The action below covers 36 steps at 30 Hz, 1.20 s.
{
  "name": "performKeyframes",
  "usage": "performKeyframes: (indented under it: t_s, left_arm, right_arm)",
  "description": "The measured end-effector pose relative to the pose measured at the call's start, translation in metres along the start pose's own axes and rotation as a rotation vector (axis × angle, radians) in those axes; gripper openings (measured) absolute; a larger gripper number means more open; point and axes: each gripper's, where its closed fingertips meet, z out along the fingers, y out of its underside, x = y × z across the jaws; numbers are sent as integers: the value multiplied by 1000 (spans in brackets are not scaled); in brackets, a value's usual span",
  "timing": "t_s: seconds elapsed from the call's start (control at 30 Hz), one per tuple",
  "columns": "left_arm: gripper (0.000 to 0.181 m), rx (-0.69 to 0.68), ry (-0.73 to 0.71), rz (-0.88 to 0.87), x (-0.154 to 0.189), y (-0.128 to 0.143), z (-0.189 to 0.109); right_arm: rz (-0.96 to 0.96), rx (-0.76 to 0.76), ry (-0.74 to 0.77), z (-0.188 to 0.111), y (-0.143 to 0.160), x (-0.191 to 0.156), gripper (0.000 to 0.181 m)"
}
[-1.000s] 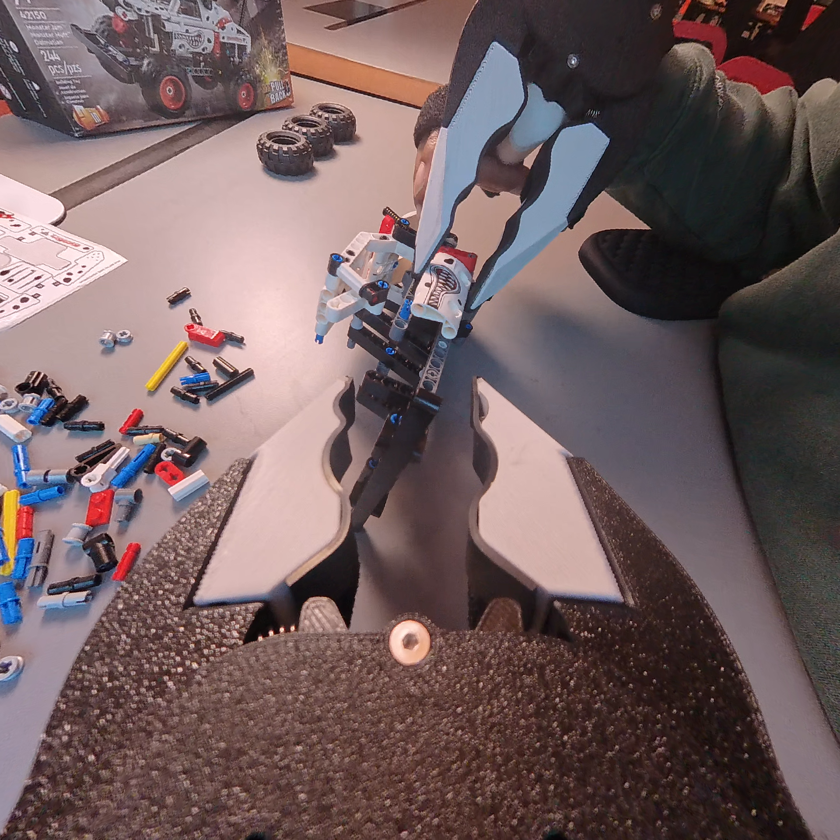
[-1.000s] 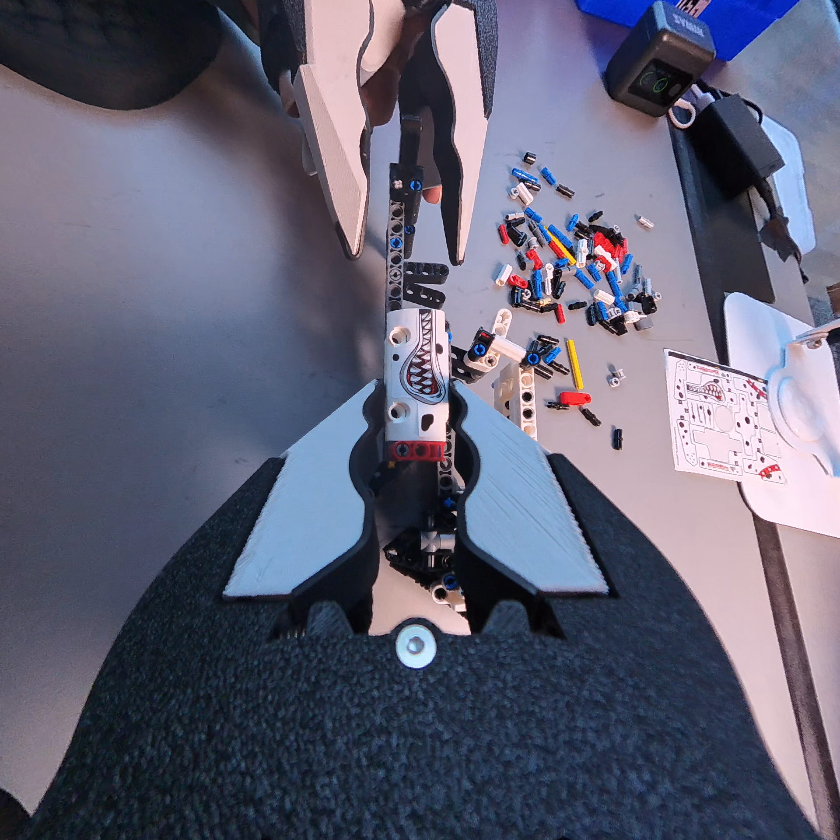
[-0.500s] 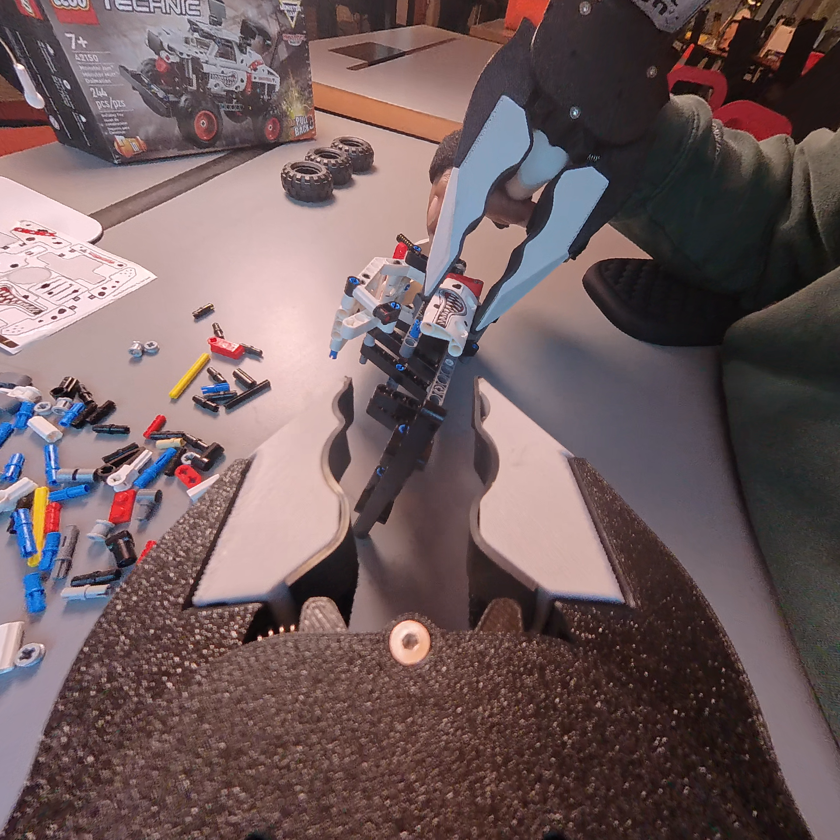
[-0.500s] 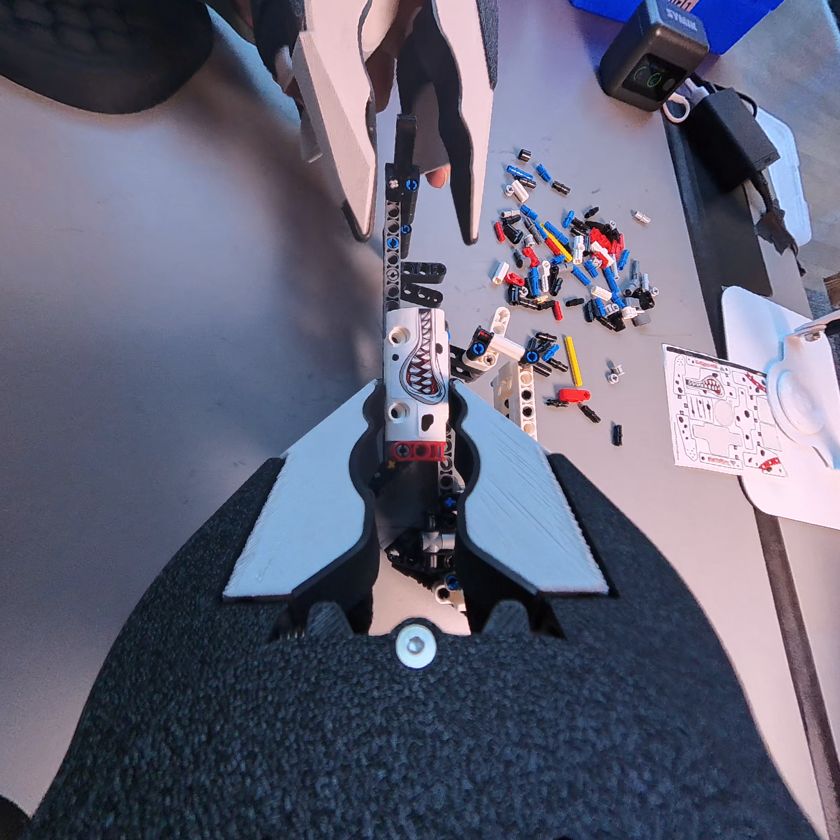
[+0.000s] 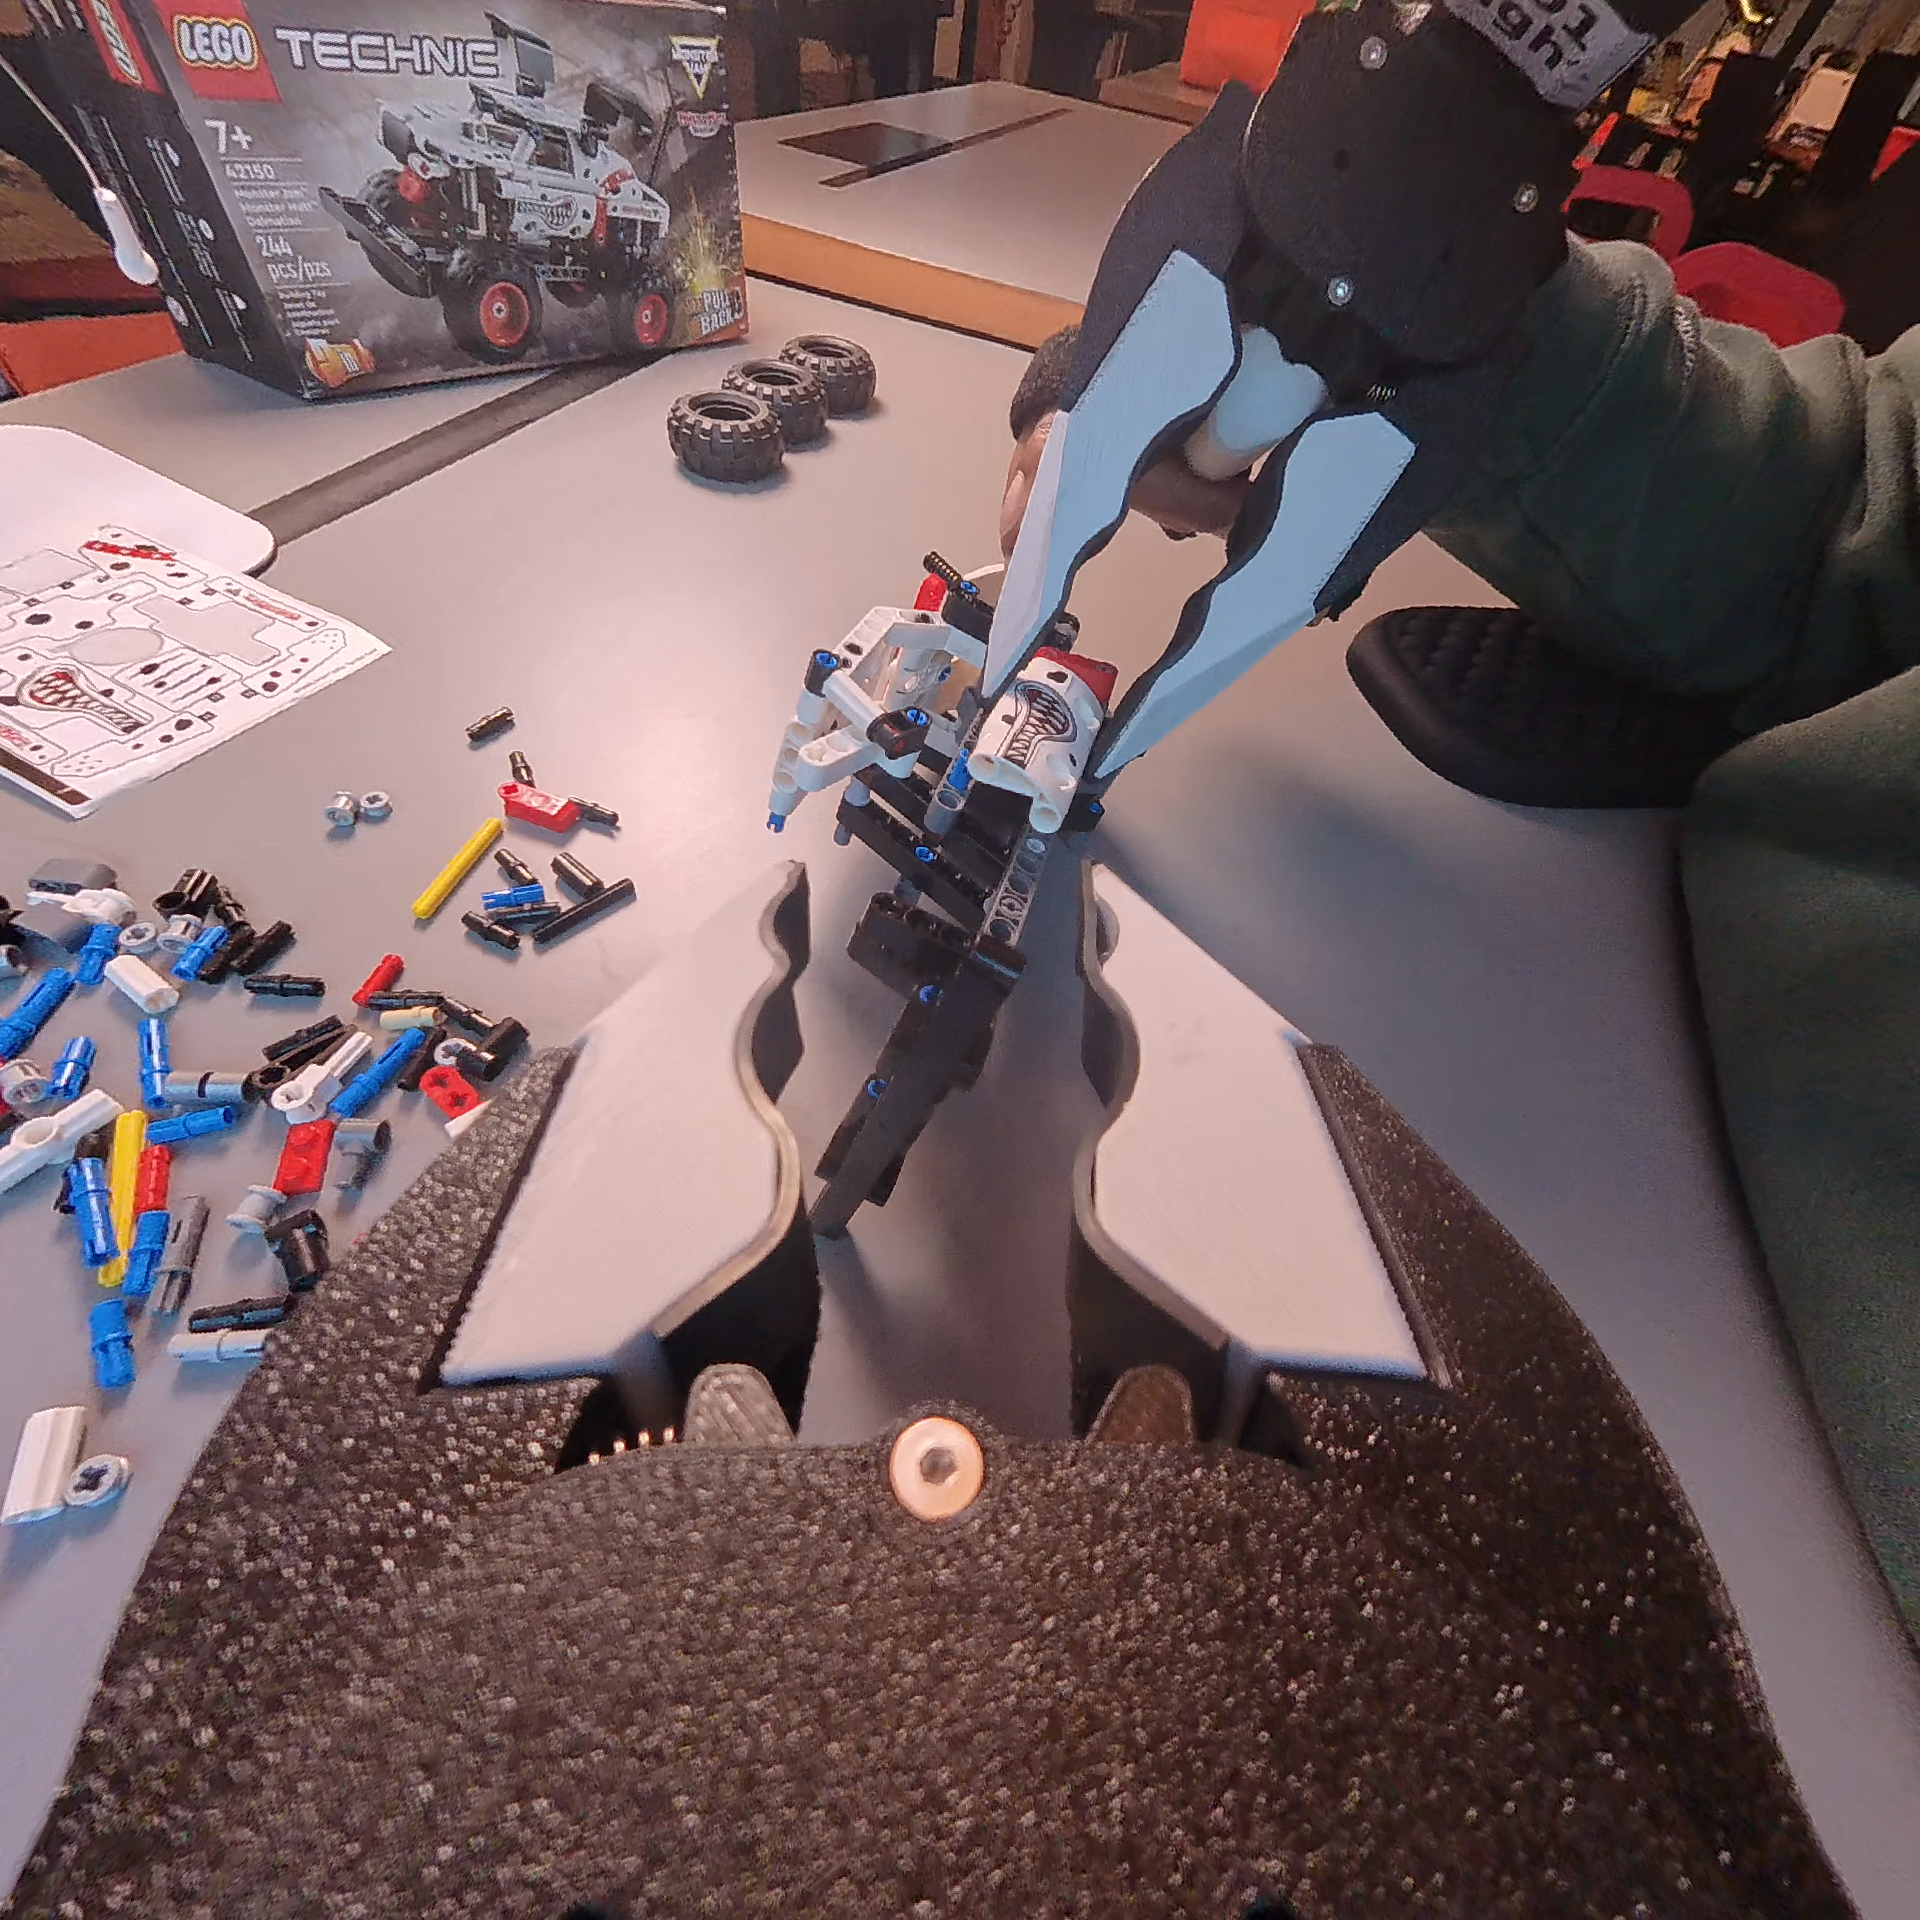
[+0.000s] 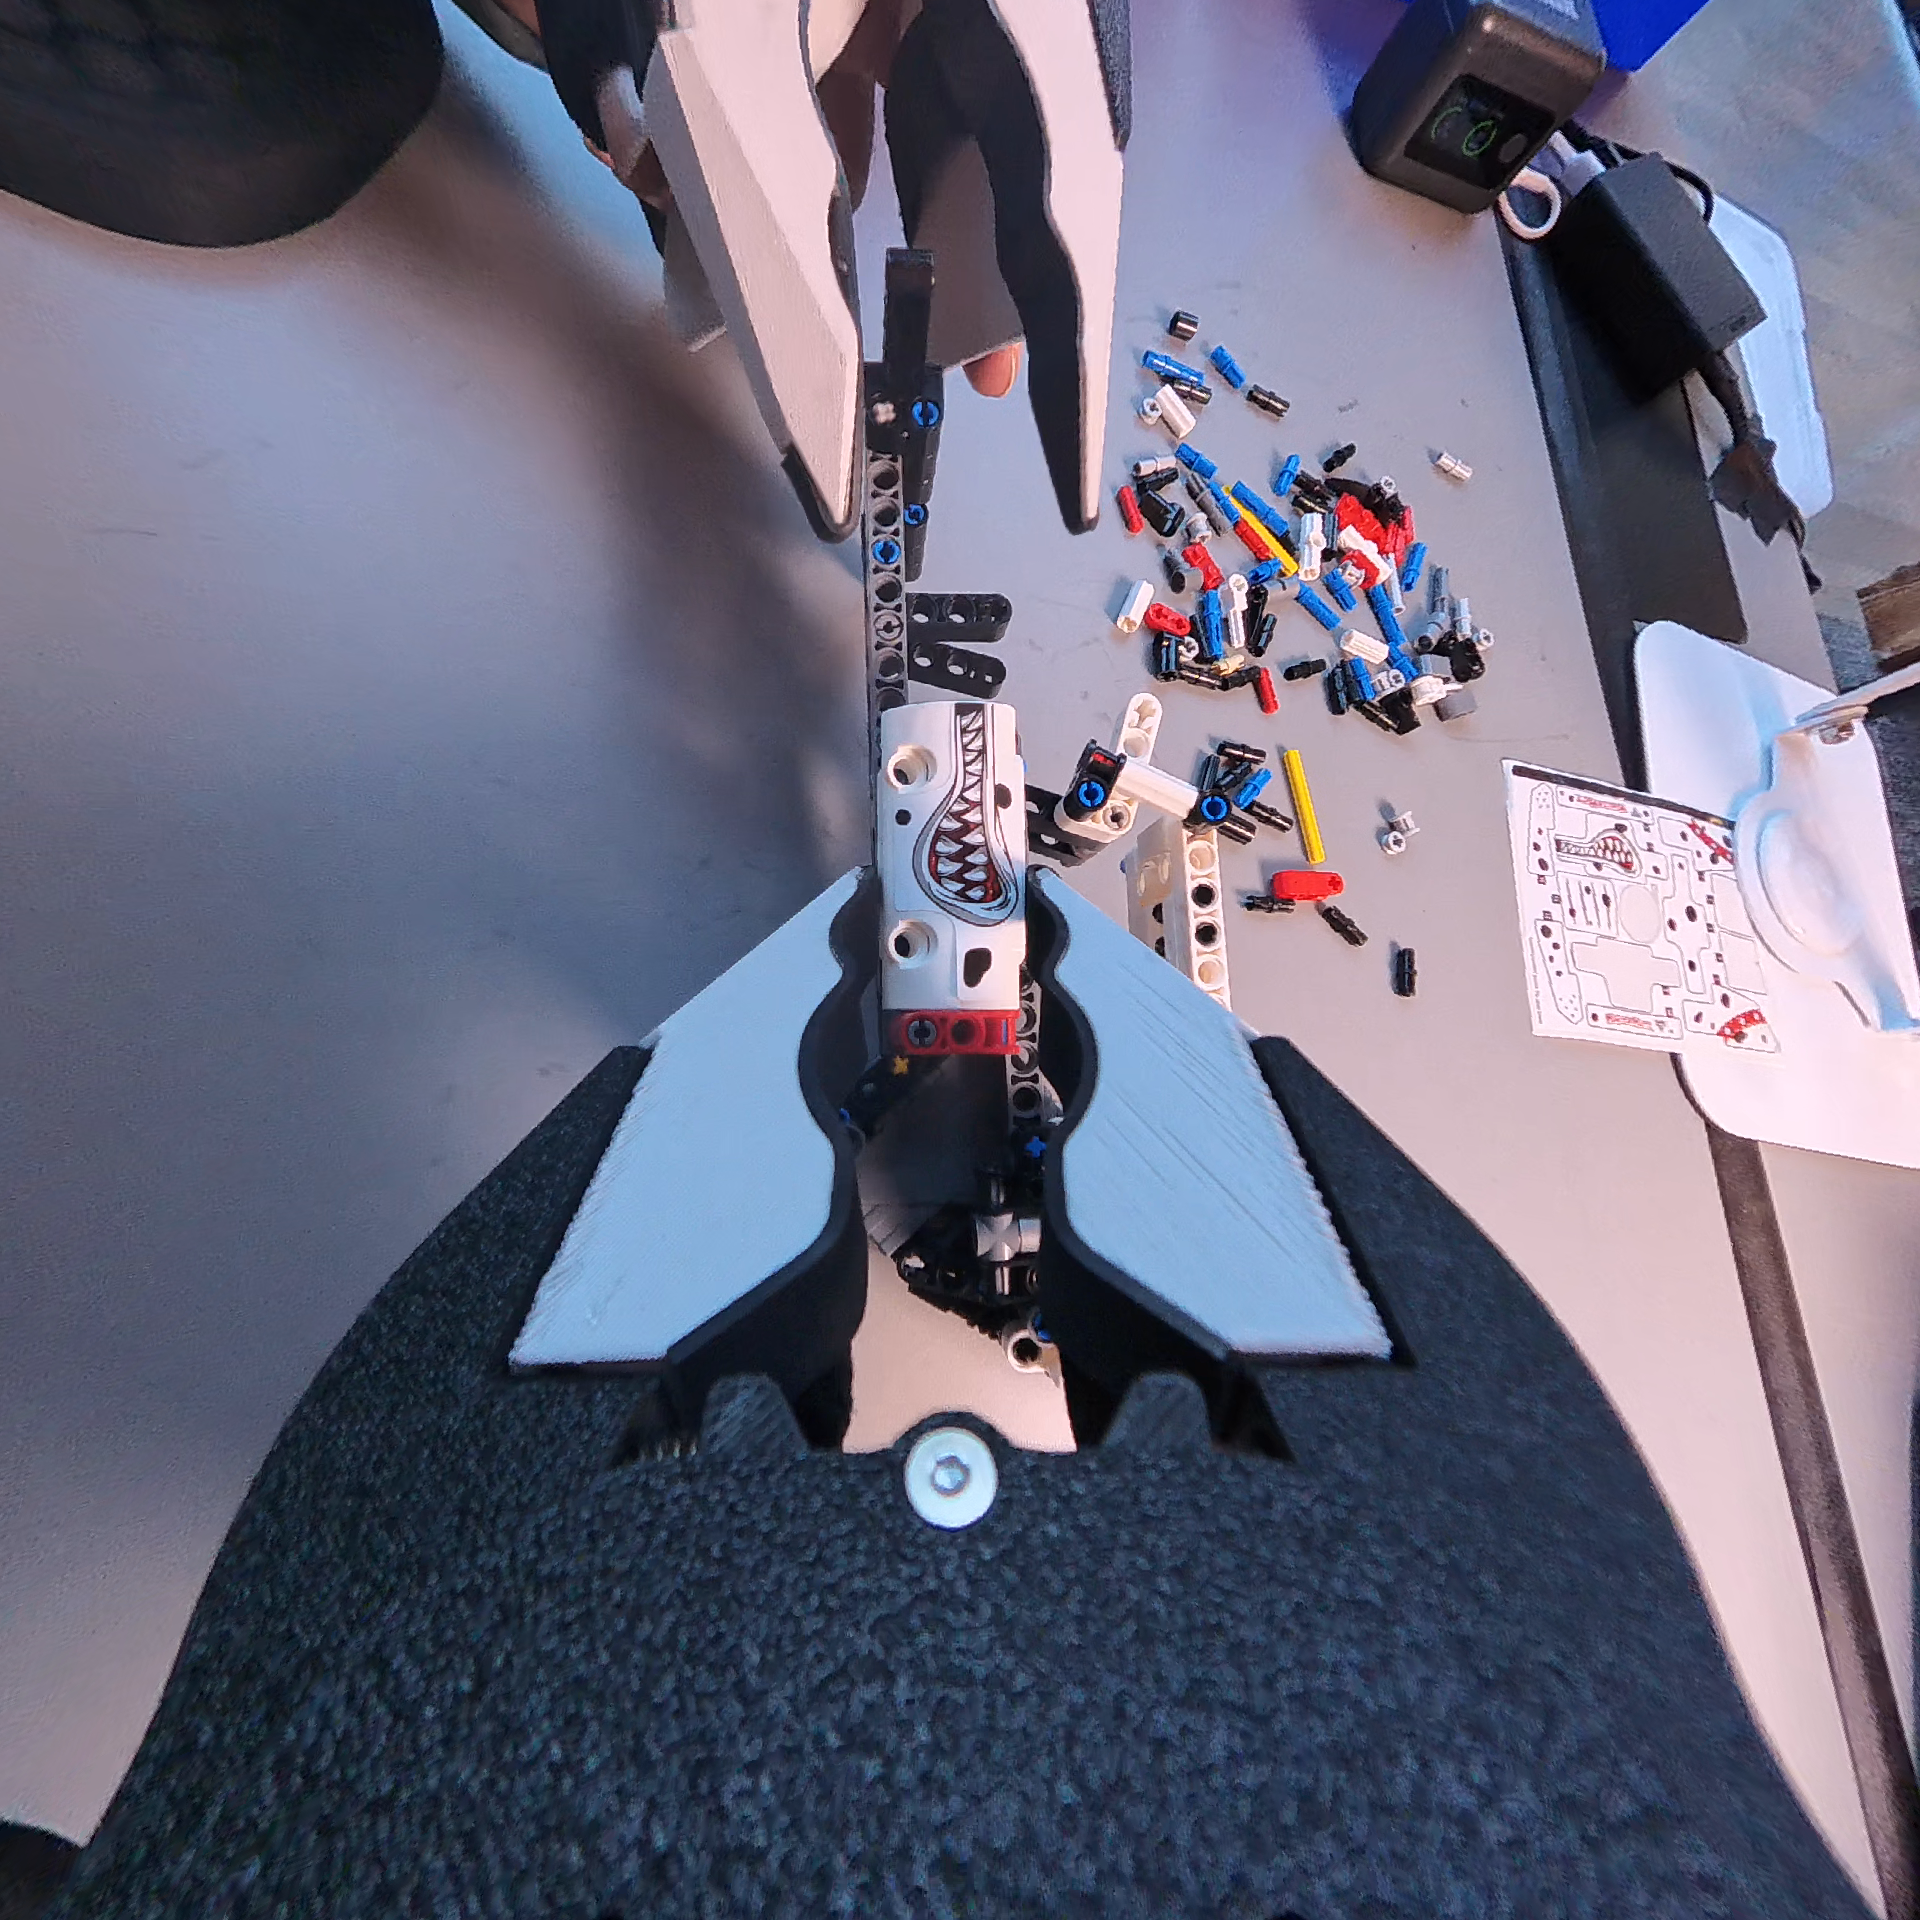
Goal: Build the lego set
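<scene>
The half-built Lego model [image 5: 935, 862] is a long black beam frame with a white toothed panel and white arms. It is held tilted above the grey table [image 5: 1351, 987]. My right gripper [image 6: 948, 894] is shut on the white toothed panel [image 6: 956, 831]; it also shows in the left wrist view [image 5: 1049, 727]. My left gripper [image 5: 940, 894] is open, its fingers on either side of the frame's black end without clamping it. In the right wrist view the left gripper [image 6: 956, 520] stands open around the beam's far end.
Several loose pins and small parts [image 5: 208, 1091] lie left of the model, also in the right wrist view [image 6: 1299, 582]. Three black tyres [image 5: 774, 400], the set's box [image 5: 436, 187] and a sticker sheet [image 5: 135, 665] lie beyond. A black device [image 6: 1475, 94] and adapter [image 6: 1652, 270] sit far right. The grippers' ends are close to 7 cm from one another. The black device [image 6: 1475, 94] lies some 35 cm from my left tips, 45 cm from my right tips.
My left gripper has tilted up and drawn back a little along the beam, still open. The right gripper keeps its hold on the white panel.
</scene>
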Motion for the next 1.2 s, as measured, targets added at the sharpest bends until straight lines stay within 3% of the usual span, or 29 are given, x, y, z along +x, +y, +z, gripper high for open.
performKeyframes:
  t_s: [0.67, 0.77, 0.83, 0.97, 1.07, 1.2]
  left_arm:
    - [36, -100, -5, 37, 3, 19, 11]
    - [43, -76, 5, 43, 3, 15, 8]
    - [53, 0, 32, 32, 6, 2, 2]
    - [63, 173, 20, -1, -1, -28, -16]
    - [63, 224, -49, -17, -14, -37, -26]
    - [62, 231, -115, -22, -24, -39, -31]
  right_arm:
    - [-21, 63, 36, -7, -3, 4, 27]
    - [64, 180, -100, -31, -23, -14, 27]
    - [54, 105, -204, -34, -14, -38, 27]
    - [-31, -161, -200, -2, 36, -62, 28]
    - [-15, -211, -213, 10, 51, -70, 28]
    - [-16, -186, -297, -11, 38, -75, 43]
